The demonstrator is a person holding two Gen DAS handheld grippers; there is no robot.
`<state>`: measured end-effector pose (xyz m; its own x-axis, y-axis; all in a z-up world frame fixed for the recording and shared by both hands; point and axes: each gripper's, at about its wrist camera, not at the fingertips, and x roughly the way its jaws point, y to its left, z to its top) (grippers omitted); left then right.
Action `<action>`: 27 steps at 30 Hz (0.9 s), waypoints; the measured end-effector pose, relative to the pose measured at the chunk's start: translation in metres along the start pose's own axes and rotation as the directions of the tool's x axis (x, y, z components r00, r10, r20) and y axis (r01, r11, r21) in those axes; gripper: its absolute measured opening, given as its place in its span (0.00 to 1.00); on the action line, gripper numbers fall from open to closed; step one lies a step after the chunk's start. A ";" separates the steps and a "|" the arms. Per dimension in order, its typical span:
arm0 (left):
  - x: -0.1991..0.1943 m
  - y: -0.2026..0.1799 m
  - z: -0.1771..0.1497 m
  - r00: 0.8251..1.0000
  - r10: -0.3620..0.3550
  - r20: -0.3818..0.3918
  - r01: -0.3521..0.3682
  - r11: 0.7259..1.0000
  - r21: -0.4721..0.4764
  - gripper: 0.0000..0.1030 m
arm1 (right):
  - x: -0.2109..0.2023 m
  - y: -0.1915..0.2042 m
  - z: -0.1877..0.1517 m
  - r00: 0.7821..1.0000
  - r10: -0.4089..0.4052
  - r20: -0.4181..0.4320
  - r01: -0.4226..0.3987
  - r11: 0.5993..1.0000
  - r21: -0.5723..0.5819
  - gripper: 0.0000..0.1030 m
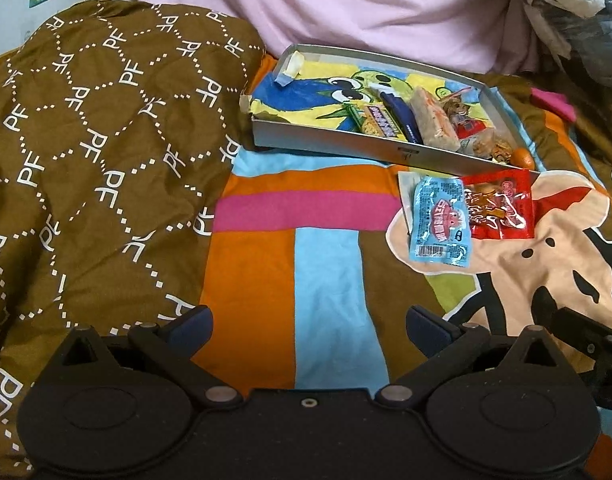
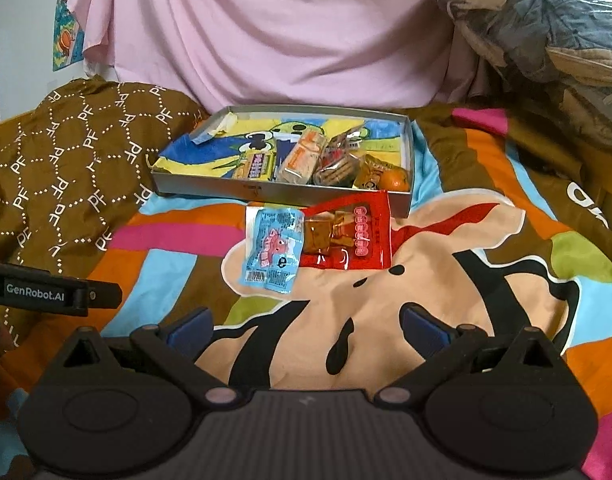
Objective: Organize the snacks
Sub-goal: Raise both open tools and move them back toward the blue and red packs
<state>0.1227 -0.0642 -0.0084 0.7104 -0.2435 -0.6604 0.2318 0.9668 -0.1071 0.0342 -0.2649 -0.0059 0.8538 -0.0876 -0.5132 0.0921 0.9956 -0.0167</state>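
A shallow grey cardboard tray (image 1: 330, 148) (image 2: 210, 186) with a cartoon lining lies on the bed and holds several snack packets at its right end, plus a small orange (image 2: 396, 179). Just in front of the tray lie a light blue packet (image 1: 440, 220) (image 2: 272, 254) and a red packet (image 1: 500, 206) (image 2: 348, 234), side by side on the sheet. My left gripper (image 1: 308, 328) is open and empty, low over the striped sheet, left of the packets. My right gripper (image 2: 306, 328) is open and empty, short of both packets.
A brown quilt (image 1: 86, 128) (image 2: 66, 160) with a white PF pattern is bunched at the left. A pink cloth (image 2: 266, 32) hangs behind the tray. A plastic-wrapped bundle (image 2: 546, 20) sits at the back right. The left gripper's body (image 2: 46, 290) shows at the right view's left edge.
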 end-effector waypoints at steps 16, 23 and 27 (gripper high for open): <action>0.021 -0.006 0.009 1.000 0.000 -0.002 0.000 1.000 0.000 0.99 | 0.011 -0.008 0.010 0.999 0.027 -0.024 -0.026 0.999 0.024 1.00; 0.031 -0.011 0.018 1.000 -0.002 0.011 0.002 1.000 -0.003 0.99 | 0.018 -0.015 0.020 1.000 0.020 -0.001 -0.020 0.999 0.025 1.00; 0.037 -0.016 0.025 1.000 -0.007 0.025 0.007 1.000 -0.009 0.99 | 0.023 -0.021 0.026 1.000 -0.001 0.017 0.001 1.000 0.005 1.00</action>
<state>0.1621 -0.0904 -0.0126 0.7253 -0.2519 -0.6406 0.2309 0.9658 -0.1184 0.0653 -0.2889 0.0050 0.8624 -0.0892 -0.4984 0.0955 0.9953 -0.0129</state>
